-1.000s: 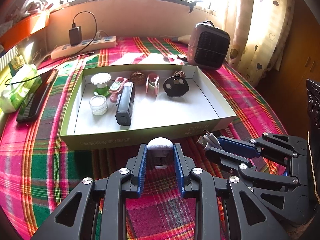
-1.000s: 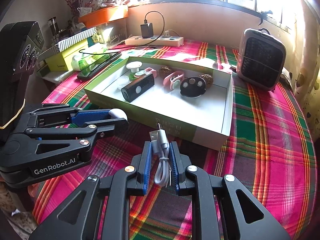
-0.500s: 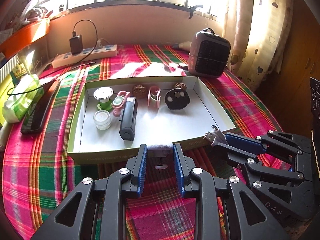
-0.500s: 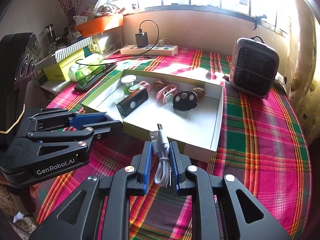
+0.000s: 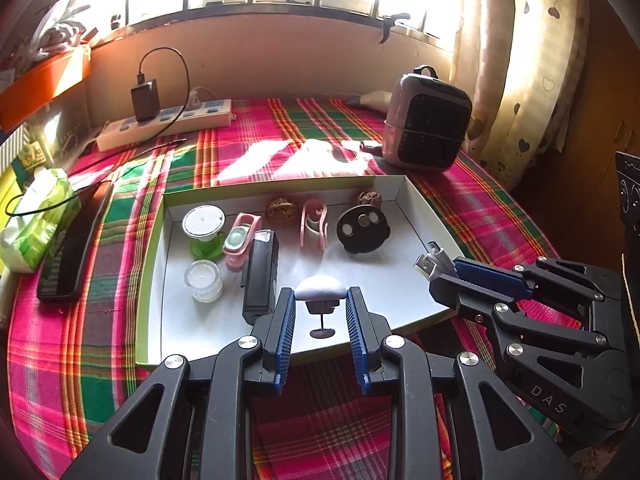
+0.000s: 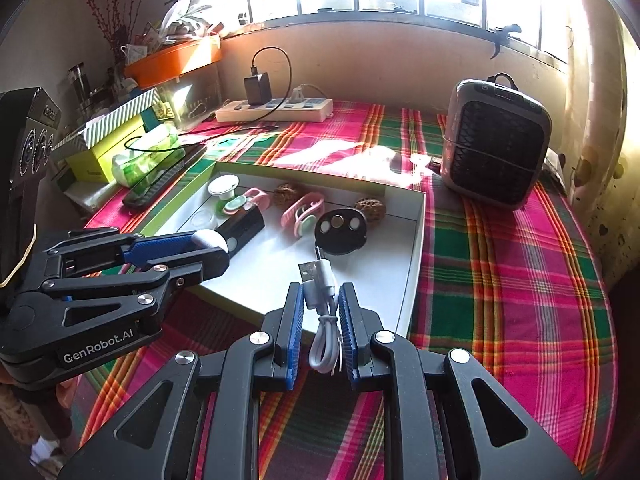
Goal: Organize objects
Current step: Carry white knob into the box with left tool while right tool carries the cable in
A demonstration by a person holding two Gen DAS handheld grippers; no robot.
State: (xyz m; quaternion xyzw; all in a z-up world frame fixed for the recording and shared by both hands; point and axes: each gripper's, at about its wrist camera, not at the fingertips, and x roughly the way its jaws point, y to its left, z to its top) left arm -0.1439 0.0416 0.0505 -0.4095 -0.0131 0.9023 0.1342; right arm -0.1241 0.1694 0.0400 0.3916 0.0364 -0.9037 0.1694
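My left gripper (image 5: 320,300) is shut on a small white dome-topped piece (image 5: 320,287) and holds it over the near part of a shallow white box (image 5: 155,248) with green outer walls. Inside the box lie a black bar-shaped device (image 5: 261,276), a green spool with a white top (image 5: 203,226), a small glass jar (image 5: 203,280), two pink clips, two walnuts and a black disc (image 5: 362,230). My right gripper (image 6: 322,300) is shut on a coiled white USB cable (image 6: 320,280), plug forward, above the box's near right corner (image 6: 416,240).
A grey heater (image 6: 496,144) stands behind the box on the right. A white power strip (image 5: 164,124) with a black charger lies at the back. A dark phone (image 5: 74,240) and a tissue pack (image 5: 36,216) lie left of the box on the plaid cloth.
Both grippers have moved forward and slightly up, from in front of the box to over its near edge. Each still holds the same thing.
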